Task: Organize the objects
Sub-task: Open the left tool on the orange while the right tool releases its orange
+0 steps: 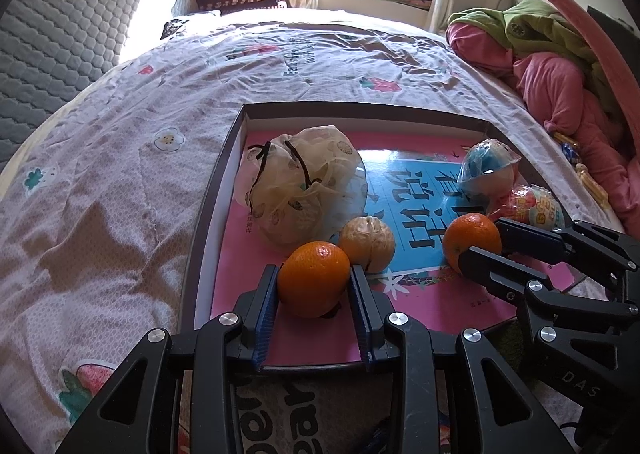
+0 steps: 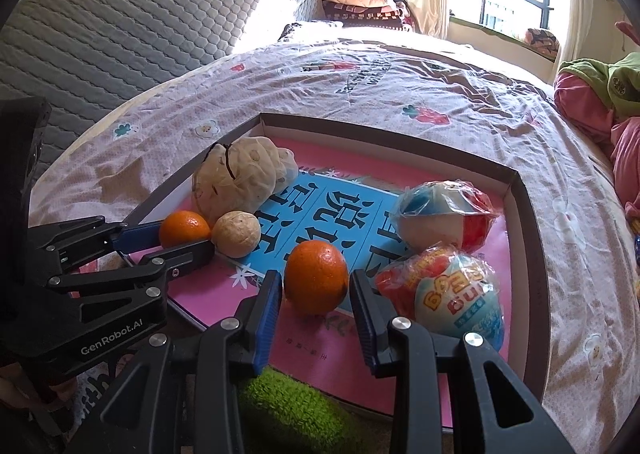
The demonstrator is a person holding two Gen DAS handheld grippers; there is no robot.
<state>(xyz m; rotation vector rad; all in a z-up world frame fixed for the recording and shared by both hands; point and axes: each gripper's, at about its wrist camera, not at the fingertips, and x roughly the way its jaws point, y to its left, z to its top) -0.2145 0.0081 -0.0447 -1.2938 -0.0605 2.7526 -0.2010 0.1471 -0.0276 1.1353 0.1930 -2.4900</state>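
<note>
Nearest the left wrist camera, the left claw (image 1: pixel 314 286) pinches an orange (image 1: pixel 313 278) between its blue pads, the fruit sitting low over the pink floor of a shallow tray (image 1: pixel 224 173) that lies on the bed (image 1: pixel 120 173). Just behind that orange, touching or nearly so, rests a pale peeled fruit (image 1: pixel 367 244), and behind that a tied translucent bag (image 1: pixel 308 181) stands in the tray's far left part. From the right wrist view, the right claw (image 2: pixel 316 292) likewise pinches a second orange (image 2: pixel 317 278), its pads pressed on both sides, over the blue printed panel (image 2: pixel 320 205) in the middle of the tray. Just right of this claw lies a wrapped egg-shaped toy (image 2: pixel 456 294) with coloured lettering, touching the right finger, and beyond it a second wrapped toy ball (image 2: pixel 436 217) in blue, white and red. Both claws point steeply down into the tray, side by side and apart. At the bed's right edge sits a heap of pink and green bedding (image 1: pixel 552 65).
</note>
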